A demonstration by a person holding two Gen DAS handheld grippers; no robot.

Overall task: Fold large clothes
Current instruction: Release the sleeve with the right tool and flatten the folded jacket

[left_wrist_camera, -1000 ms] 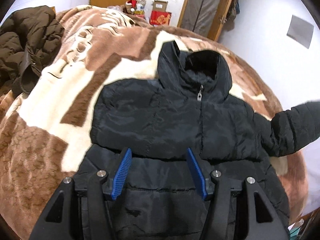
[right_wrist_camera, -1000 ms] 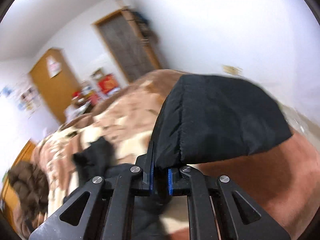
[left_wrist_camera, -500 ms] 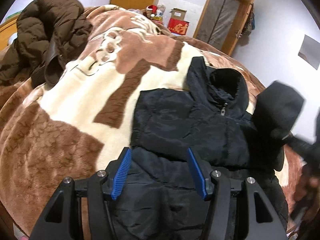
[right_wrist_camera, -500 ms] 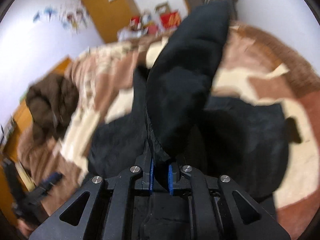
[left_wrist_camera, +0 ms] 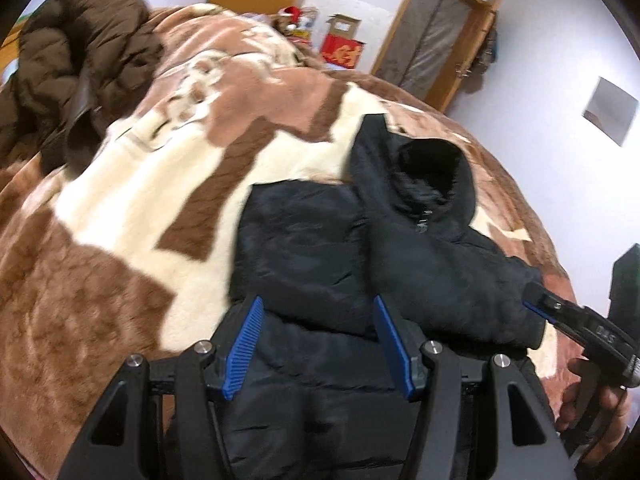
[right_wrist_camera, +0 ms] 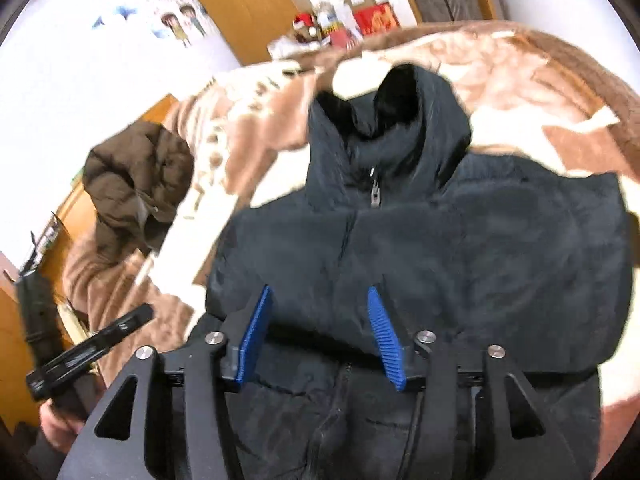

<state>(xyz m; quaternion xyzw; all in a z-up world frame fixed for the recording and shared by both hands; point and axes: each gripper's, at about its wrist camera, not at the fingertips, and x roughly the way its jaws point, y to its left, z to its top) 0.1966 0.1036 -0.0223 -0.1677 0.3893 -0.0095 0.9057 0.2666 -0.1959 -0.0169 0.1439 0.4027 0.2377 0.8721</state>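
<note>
Black quilted jacket (left_wrist_camera: 320,248) lies front-up on the brown-and-cream fleece blanket (left_wrist_camera: 132,200) in the left wrist view, zipped, collar pointing toward the far door (left_wrist_camera: 436,44), both sleeves folded in across the chest. Left gripper (left_wrist_camera: 318,344) hangs over the jacket's lower half, blue pads (left_wrist_camera: 244,348) spread wide, nothing between them but fabric below. Brown puffer coat (left_wrist_camera: 76,72) heaped at the blanket's far left corner, well apart from the jacket. Red box (left_wrist_camera: 342,52) and clutter against the back wall. At the right edge, a hand (left_wrist_camera: 592,404) grips the other tool, its tip resting by the folded sleeve. Right wrist view: right gripper (right_wrist_camera: 320,334) sits above the jacket's (right_wrist_camera: 440,240) midline, just below the folded sleeves; its jaws have just been opening and now stand apart, the pads (right_wrist_camera: 382,336) clear of the cloth, no sleeve caught between them. Zip pull (right_wrist_camera: 375,196) visible under the collar. Brown coat (right_wrist_camera: 136,184) at left on the blanket (right_wrist_camera: 520,72); the left tool shows low at the left edge, held in a hand (right_wrist_camera: 56,424). Some motion blur on the blanket.
</note>
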